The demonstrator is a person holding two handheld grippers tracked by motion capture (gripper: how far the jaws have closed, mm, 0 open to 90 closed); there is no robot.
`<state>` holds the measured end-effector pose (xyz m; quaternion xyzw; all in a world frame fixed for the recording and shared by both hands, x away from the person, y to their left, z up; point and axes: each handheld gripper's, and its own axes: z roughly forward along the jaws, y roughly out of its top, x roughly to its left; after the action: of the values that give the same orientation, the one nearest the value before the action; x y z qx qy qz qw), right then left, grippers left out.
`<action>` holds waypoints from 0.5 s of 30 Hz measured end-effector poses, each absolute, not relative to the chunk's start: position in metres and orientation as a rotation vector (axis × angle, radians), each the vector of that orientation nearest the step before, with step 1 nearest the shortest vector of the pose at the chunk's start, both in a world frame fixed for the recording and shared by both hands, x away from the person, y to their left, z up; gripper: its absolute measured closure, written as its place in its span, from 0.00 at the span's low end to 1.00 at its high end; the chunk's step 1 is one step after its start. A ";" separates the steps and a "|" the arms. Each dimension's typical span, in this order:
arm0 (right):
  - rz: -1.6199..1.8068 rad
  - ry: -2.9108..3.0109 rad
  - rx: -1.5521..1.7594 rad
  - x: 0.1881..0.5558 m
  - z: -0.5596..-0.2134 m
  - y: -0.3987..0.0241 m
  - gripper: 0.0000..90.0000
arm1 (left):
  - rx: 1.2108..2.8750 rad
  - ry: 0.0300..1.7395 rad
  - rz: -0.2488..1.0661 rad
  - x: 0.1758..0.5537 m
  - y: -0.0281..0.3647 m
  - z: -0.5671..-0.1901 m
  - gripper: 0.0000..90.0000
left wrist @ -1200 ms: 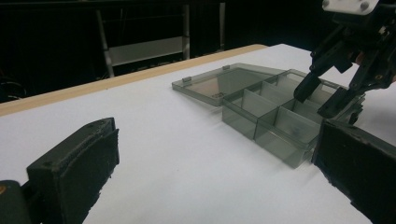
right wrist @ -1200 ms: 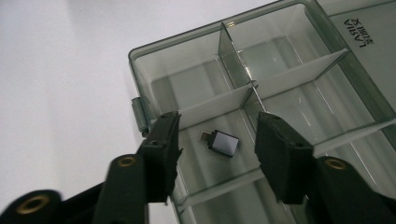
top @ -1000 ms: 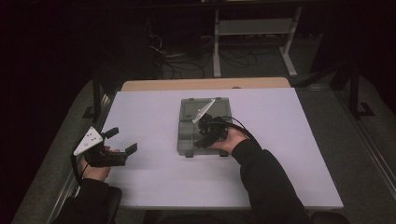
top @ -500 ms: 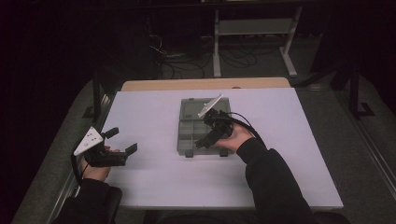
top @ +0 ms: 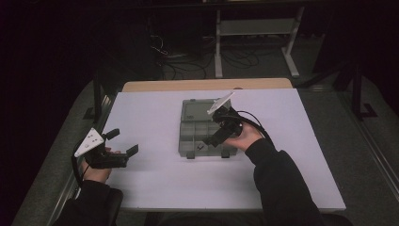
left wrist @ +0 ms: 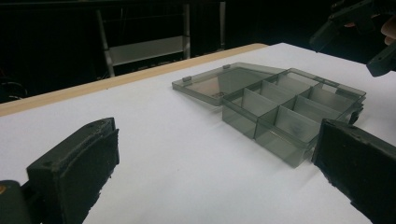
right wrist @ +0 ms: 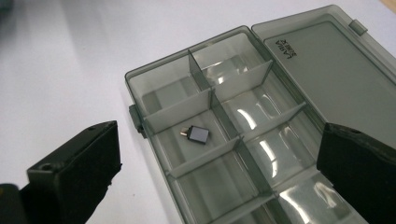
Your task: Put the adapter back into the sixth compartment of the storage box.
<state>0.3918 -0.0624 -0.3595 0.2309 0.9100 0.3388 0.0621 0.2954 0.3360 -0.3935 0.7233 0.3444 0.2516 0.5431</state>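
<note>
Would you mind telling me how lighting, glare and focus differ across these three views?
High view: white table bright, room behind nearly black. Right gripper view: glare streaks on the organiser box floors, small adapter sharp, near jaws soft. Left gripper view: dim, box sharp, lid faintly reflective.

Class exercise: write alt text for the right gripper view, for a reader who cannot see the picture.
A small dark adapter lies in one compartment of an open smoky-grey organiser box on a white table, seen from close above. The right tongs hang over the box with both black jaws wide apart and nothing between them. The box's lid lies folded back flat.
</note>
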 end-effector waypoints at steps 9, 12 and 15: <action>1.034 2.736 0.723 0.387 -0.358 -0.074 0.00 | 1.714 0.820 0.596 0.295 0.336 -0.394 0.00; 1.044 2.729 0.731 0.385 -0.357 -0.079 0.00 | 1.714 0.820 0.597 0.295 0.336 -0.394 0.00; 1.050 2.717 0.739 0.384 -0.357 -0.083 0.00 | 1.714 0.820 0.598 0.296 0.336 -0.394 0.00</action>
<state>0.3843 -0.0832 -0.3567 0.2453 0.9020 0.3486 0.0680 0.2956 0.3362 -0.3936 0.7223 0.3455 0.2518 0.5436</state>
